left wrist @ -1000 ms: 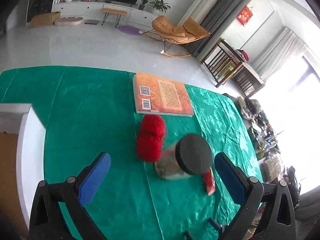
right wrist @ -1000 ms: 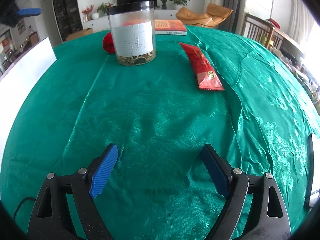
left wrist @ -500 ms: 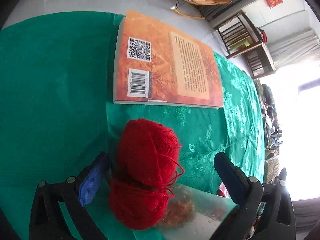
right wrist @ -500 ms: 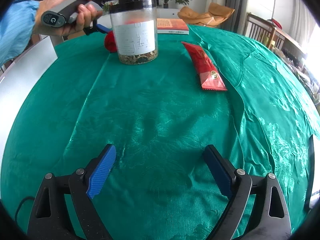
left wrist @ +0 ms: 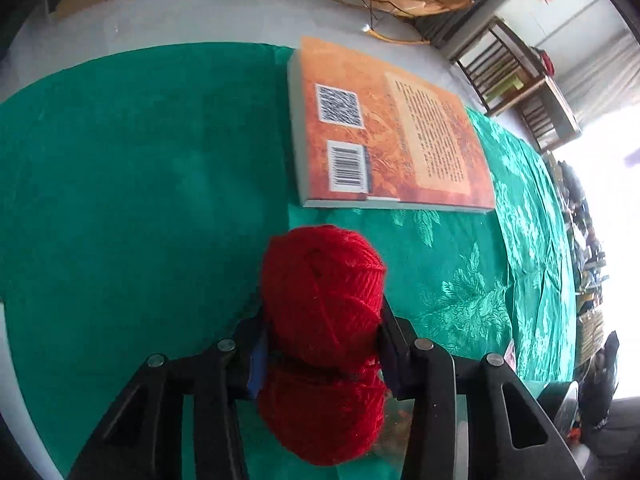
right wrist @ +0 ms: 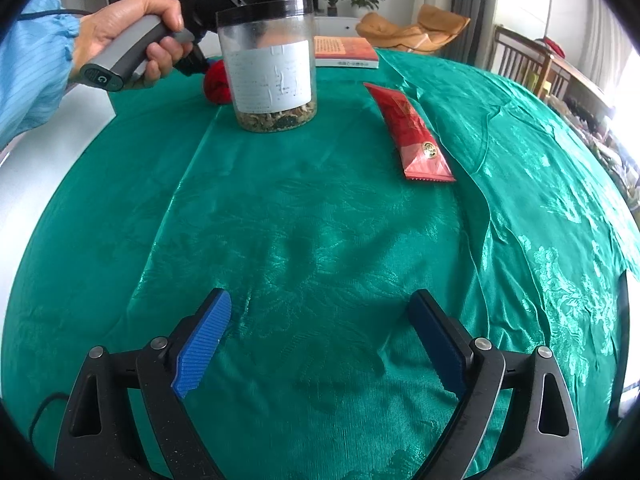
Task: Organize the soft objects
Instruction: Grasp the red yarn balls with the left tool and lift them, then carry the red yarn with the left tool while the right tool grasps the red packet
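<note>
Now we are closing the left gripper point(left wrist: 320, 354) on the red yarn skein point(left wrist: 322, 292), its 2 pads already pressing the waist, just in front of the clear jar point(right wrist: 267, 66). We should squeeze gently and lift straight, clear of the jar. Our right gripper point(right wrist: 320, 344) hangs wide apart, holding nothing.

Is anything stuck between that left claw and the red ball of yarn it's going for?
Nothing visible. The red yarn already sits between the left gripper's fingers, whose jaws are closing and pressing into both its sides. The clear jar stands just beside the yarn, not between it and the gripper.
</note>
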{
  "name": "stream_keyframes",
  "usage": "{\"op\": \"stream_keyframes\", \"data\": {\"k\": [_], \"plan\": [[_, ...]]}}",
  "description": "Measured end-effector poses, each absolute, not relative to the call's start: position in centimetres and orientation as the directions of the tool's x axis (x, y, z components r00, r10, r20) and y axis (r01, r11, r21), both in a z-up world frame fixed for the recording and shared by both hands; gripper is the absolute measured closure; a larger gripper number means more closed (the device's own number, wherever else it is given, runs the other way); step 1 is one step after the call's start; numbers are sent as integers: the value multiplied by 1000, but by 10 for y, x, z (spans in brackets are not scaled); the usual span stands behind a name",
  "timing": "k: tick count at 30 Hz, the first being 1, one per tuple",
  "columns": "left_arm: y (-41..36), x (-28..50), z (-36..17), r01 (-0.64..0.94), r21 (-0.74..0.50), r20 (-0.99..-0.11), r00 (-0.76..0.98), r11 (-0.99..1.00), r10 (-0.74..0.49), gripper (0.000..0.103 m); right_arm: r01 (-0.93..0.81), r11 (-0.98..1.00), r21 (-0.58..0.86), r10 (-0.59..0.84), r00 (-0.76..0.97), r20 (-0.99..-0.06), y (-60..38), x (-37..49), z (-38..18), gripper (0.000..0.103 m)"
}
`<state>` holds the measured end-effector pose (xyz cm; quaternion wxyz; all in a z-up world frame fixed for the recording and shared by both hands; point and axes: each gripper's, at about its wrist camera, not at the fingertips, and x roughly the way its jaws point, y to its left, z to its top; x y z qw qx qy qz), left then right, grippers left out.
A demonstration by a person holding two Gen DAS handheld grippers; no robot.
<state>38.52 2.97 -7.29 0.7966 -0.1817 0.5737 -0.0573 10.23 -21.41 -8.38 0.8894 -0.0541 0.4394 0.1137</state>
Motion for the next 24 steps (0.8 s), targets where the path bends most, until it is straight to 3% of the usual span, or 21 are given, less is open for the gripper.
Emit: {"op": "stream_keyframes", "data": {"k": [5,13,15,17,18,24], "plan": [[73,330,-48,-191,-335,-889,387,923,-243,60,-250,968,3,154,588,-794,-214,102,-84,10],[52,205,-29,-44,-272,-896,375,961,-237,57,-250,968,4,155,588,-794,-214,102,-84,10],[38,180,-41,-31,-206,-900,398,978,-177,49,-250,968,4,155,588,-794,-214,102,-84,10],[27,160,-62,-37,-172,-899,414,984,-141,21,-250,968,4,155,588,-794,-214,102,-84,10],[23,151,-72,-53,-148,-903,416,988,-113,15,-250,968,4,155,588,-794,-214,102,-83,10],[5,122,-98,-20,46,-843,535,999,50,0,-253,967,6,159,588,-793,-214,103,-83,10]]}}
